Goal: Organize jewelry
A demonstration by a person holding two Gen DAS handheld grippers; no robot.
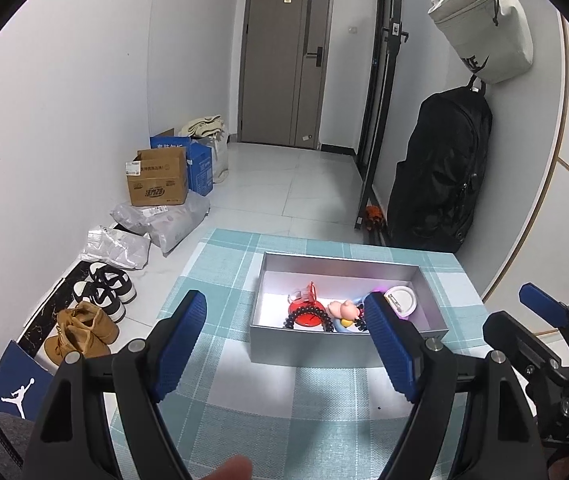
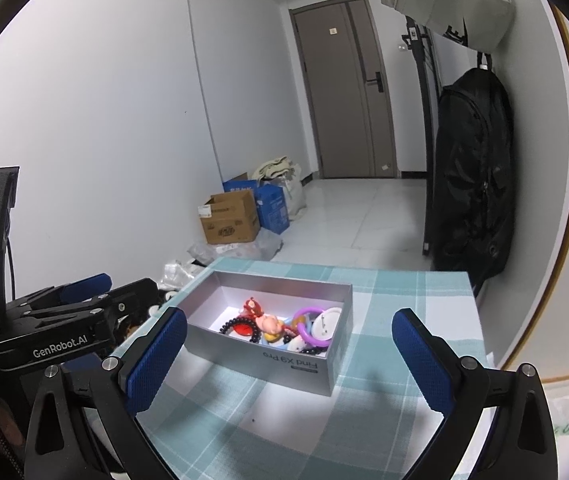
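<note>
A grey open box (image 1: 336, 266) (image 2: 304, 364) stands on the teal checked tablecloth (image 1: 324, 412) (image 2: 284, 432). Inside lie a dark bead bracelet (image 1: 304, 314) (image 2: 240, 326), a red charm (image 1: 304, 300) (image 2: 253, 307), a small pink figure (image 1: 344, 309) (image 2: 270, 323), a purple ring (image 2: 304, 316) and a white round badge (image 1: 402, 296) (image 2: 326, 330). My left gripper (image 1: 286, 342) hovers open just in front of the box, nothing between its blue pads. My right gripper (image 2: 290, 356) is open too, near the box's front, holding nothing. Each gripper shows at the other view's edge.
The table's far edge drops to a white tiled floor. Cardboard and blue boxes (image 1: 160, 178), parcels and shoes (image 1: 84, 328) line the left wall. A black backpack (image 1: 440, 168) and a beige bag (image 1: 484, 28) hang on the right. A fingertip (image 1: 230, 468) shows at the bottom.
</note>
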